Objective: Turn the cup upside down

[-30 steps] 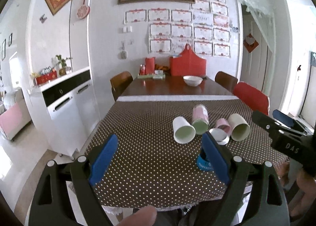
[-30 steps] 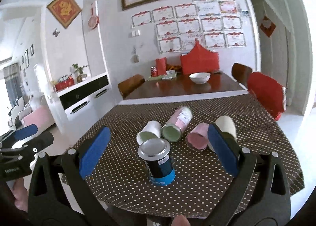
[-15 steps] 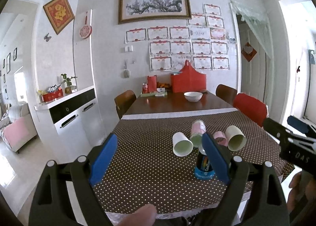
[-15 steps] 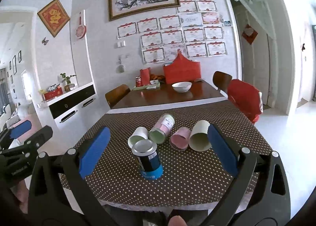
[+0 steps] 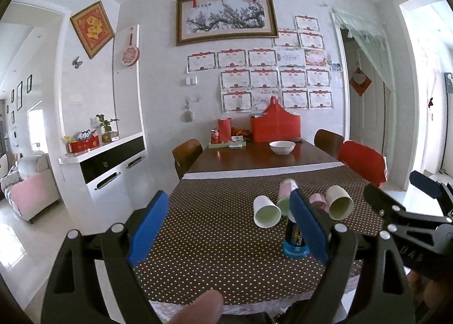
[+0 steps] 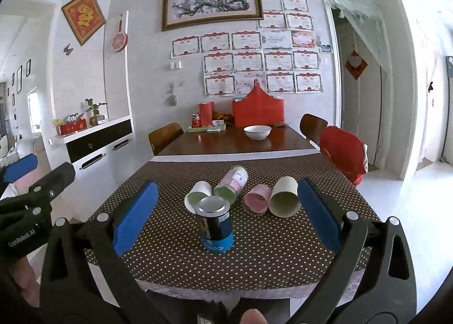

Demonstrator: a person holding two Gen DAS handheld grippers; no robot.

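With the right gripper and the left gripper both wide open and empty, the blue-and-black cylindrical cup standing at lower centre (seemingly already inverted) is best approached squarely before being clamped.

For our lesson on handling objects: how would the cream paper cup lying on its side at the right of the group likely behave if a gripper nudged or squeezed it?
The cream paper cup lies on its side on the dotted tablecloth, so a nudge would probably roll it, curving because it tapers. It looks thin-walled and empty, so likely light and easily crushed. The pink cup beside it might block rolling leftward.
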